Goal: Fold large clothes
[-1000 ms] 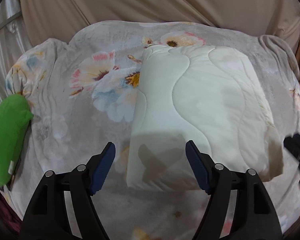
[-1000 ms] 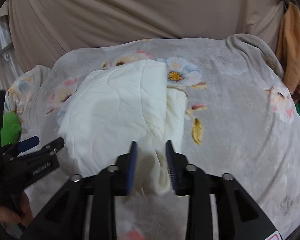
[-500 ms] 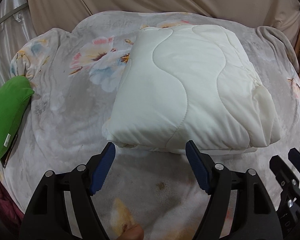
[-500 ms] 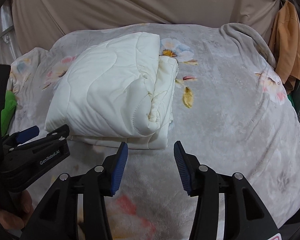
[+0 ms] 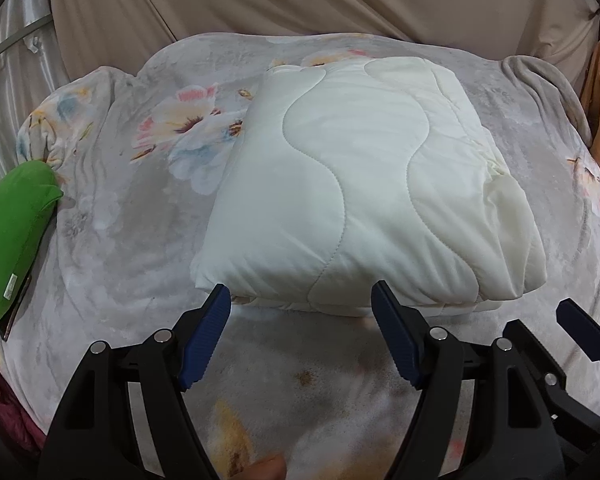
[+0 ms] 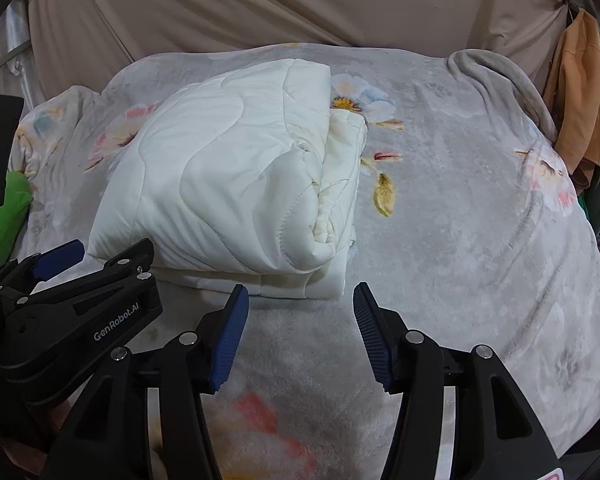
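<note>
A white quilted garment [image 5: 364, 184] lies folded into a thick rectangular bundle on the grey floral bed cover [image 5: 112, 240]. It also shows in the right wrist view [image 6: 228, 184], with its layered open edges facing right. My left gripper [image 5: 300, 300] is open and empty, just short of the bundle's near edge. My right gripper [image 6: 298, 304] is open and empty, in front of the bundle's near right corner. The left gripper [image 6: 60, 264] shows at the left of the right wrist view, and the right gripper [image 5: 580, 328] at the right of the left wrist view.
A green cushion [image 5: 12, 232] lies at the bed's left edge. An orange garment [image 6: 580, 108] hangs at the far right. A beige curtain [image 6: 260, 4] hangs behind the bed. The cover [image 6: 480, 220] stretches to the right of the bundle.
Both grippers have pulled back from the bundle toward the near edge of the bed. The right gripper, narrow on the garment's edge a second ago, has opened and let go.
</note>
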Tool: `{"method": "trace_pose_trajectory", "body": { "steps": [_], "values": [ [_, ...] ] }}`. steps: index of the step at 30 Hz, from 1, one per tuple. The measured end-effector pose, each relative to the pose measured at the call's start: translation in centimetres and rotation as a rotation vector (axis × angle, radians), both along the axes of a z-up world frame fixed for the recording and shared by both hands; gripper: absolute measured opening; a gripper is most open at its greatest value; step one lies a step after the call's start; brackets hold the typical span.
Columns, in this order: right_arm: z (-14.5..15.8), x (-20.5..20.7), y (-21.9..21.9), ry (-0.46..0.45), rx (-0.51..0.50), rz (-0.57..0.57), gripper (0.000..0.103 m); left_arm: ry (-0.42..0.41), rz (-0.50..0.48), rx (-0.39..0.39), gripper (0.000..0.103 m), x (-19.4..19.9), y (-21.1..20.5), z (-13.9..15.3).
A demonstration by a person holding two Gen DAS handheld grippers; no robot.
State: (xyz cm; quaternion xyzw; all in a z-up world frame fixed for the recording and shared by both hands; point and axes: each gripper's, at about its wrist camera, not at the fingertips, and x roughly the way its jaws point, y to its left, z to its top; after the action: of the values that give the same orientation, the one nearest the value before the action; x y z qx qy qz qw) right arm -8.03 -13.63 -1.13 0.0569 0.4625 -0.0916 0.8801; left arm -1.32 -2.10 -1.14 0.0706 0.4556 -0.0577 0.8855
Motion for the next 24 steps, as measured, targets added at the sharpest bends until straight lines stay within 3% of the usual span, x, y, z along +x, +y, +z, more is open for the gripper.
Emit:
{"method": "trace_pose_trajectory", "body": {
  "steps": [20, 24],
  "values": [
    [-0.74, 0.70, 0.12, 0.022, 0.024, 0.002, 0.054, 0.021, 0.015, -0.008, 0.071, 0.38, 0.33, -0.49],
    [-0.82, 0.65, -0.07, 0.021, 0.031, -0.009, 0.054, 0.011, 0.018, -0.011, 0.079, 0.27, 0.37, -0.46]
  ]
}}
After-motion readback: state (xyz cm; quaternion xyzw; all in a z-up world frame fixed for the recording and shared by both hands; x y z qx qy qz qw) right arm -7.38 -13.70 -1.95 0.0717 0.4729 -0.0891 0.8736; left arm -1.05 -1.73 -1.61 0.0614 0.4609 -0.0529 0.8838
